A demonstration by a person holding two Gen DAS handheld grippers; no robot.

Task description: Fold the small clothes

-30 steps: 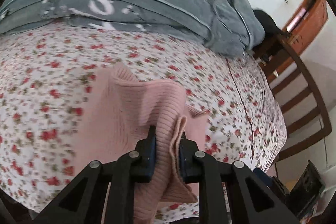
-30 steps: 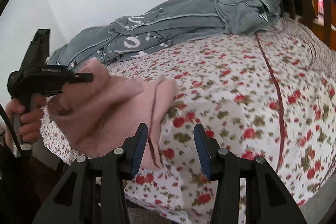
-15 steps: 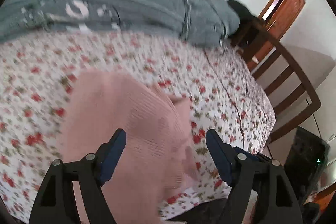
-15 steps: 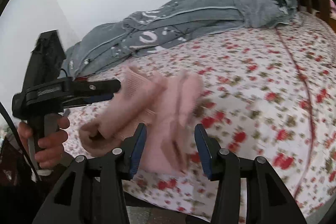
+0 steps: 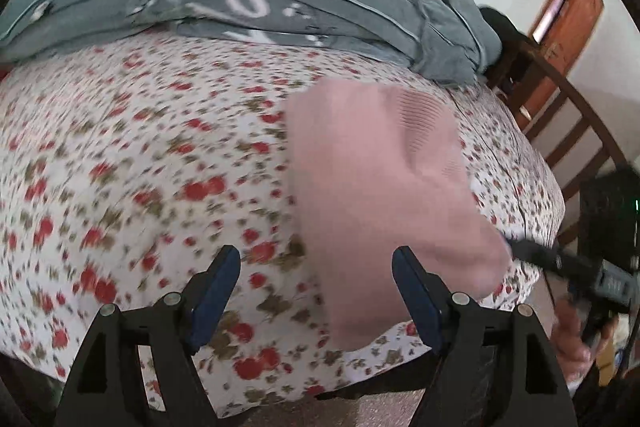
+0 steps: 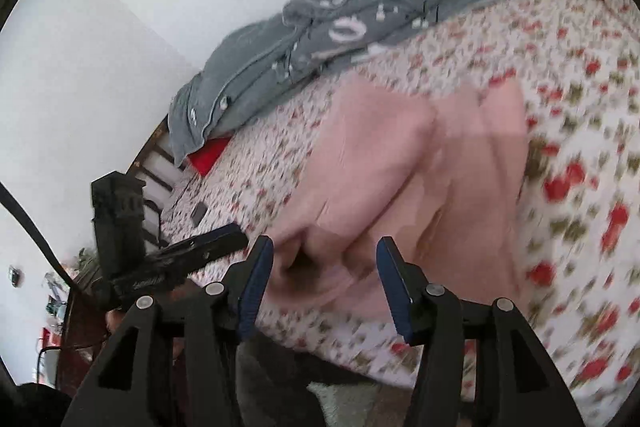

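Note:
A pink knitted garment (image 5: 380,187) lies rumpled on the flowered bedsheet (image 5: 140,155), near the bed's front edge. My left gripper (image 5: 316,267) stands open and wide, with only the sheet and the garment's left edge beyond its fingers, nothing held. The right gripper (image 5: 520,251) shows at the garment's lower right corner. In the right wrist view the garment (image 6: 400,179) fills the middle, and its near folded edge lies just beyond my right gripper (image 6: 324,259). The right jaws are opening and the pads do not press the cloth. The left gripper (image 6: 224,237) points in from the left.
A heap of grey patterned bedding (image 5: 280,7) lies along the far side of the bed, by the white wall. Dark wooden rails (image 5: 560,115) and a brown door (image 5: 568,7) stand to the right. A red item (image 6: 208,155) and a small dark object (image 6: 198,213) lie at the bed's far left.
My left gripper let go of the pink garment, opened wide and slid left; the garment now rests on the sheet. My right gripper swung in toward the garment and its jaws widened a little.

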